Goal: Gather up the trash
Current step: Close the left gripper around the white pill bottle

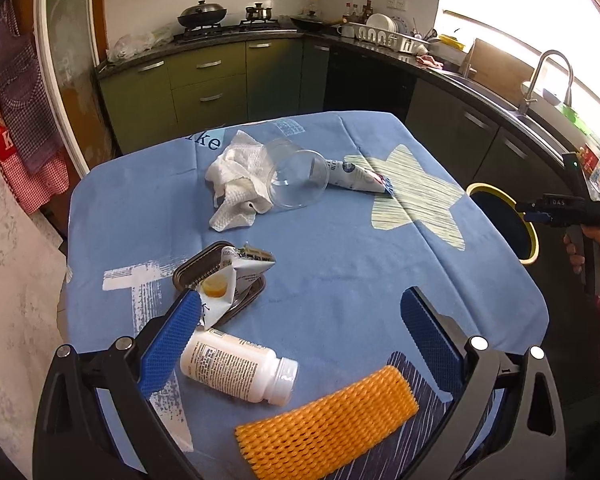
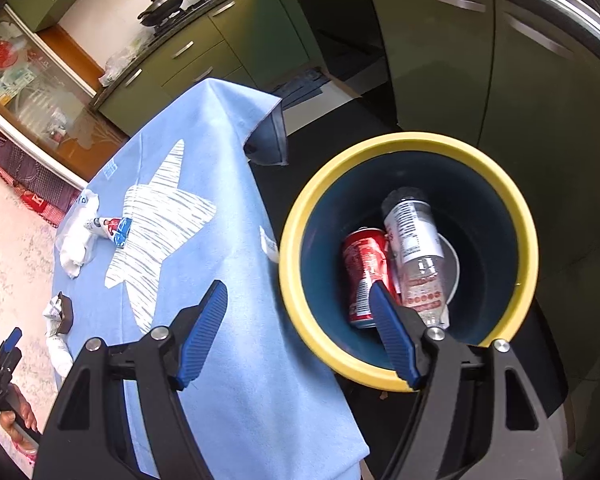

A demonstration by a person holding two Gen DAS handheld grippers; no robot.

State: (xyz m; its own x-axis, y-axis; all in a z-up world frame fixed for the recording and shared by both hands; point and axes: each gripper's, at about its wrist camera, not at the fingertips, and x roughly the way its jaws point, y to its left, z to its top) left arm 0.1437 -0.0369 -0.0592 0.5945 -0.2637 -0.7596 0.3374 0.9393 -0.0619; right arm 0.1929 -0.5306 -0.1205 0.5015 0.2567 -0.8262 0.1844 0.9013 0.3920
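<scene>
**Supervisor:** Where are we on the trash run?

**Operator:** Partway, I'd judge. My right gripper (image 2: 298, 328) hangs over the yellow-rimmed bin (image 2: 300, 320) beside the table, jaws spread wide with nothing between them. Inside the bin I see a red soda can (image 2: 362, 268), a clear plastic bottle (image 2: 414, 248) and what looks like a white lid or plate under them.

**Supervisor:** And what's left on the table?

**Operator:** Quite a bit. On the blue tablecloth (image 1: 340, 264) there's a white pill bottle (image 1: 238, 368) lying on its side and an orange foam net sleeve (image 1: 328, 424), both close in front of my left gripper (image 1: 300, 320). Further out, a crumpled carton with a yellow cap (image 1: 236, 280) sits on a dark shallow tray (image 1: 198, 260). At the far side lie a wad of paper towel (image 1: 236, 184), a tipped-over clear plastic cup (image 1: 296, 180) touching it, and a squeezed tube (image 1: 360, 178) just beyond the cup.

**Supervisor:** Left gripper's state?

**Operator:** Wide apart, holding nothing. Its left finger overlaps the base of the pill bottle in view; I can't tell if it touches. I'd take the pill bottle next.
</scene>
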